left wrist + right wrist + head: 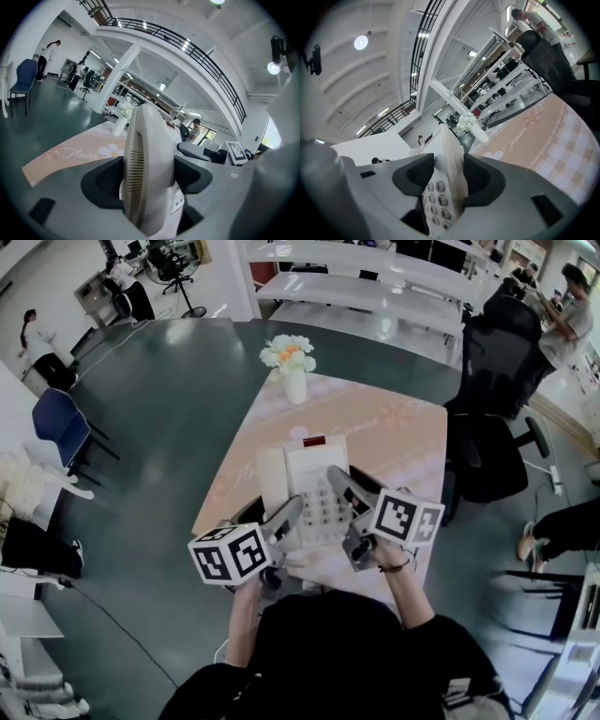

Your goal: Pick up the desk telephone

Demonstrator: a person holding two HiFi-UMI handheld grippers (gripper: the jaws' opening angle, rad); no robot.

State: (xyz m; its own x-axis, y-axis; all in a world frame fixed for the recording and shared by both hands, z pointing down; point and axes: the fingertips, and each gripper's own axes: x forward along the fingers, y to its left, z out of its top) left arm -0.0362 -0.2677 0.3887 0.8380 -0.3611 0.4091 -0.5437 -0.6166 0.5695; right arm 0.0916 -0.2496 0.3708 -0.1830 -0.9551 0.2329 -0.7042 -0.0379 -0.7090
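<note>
A cream desk telephone (314, 491) with its handset on the left side hangs tilted over the near end of the pink table (403, 432). My left gripper (289, 514) is shut on the phone's left edge; in the left gripper view the handset (149, 154) fills the gap between the dark pads of the left gripper (147, 180). My right gripper (339, 486) is shut on the phone's right edge. In the right gripper view the keypad (436, 199) shows between the pads of the right gripper (447, 177). The phone's underside is hidden.
A white vase of flowers (291, 367) stands at the table's far end. A black office chair (497, 399) is to the table's right and a blue chair (58, 423) far to its left. White benches (375, 296) and several people are in the background.
</note>
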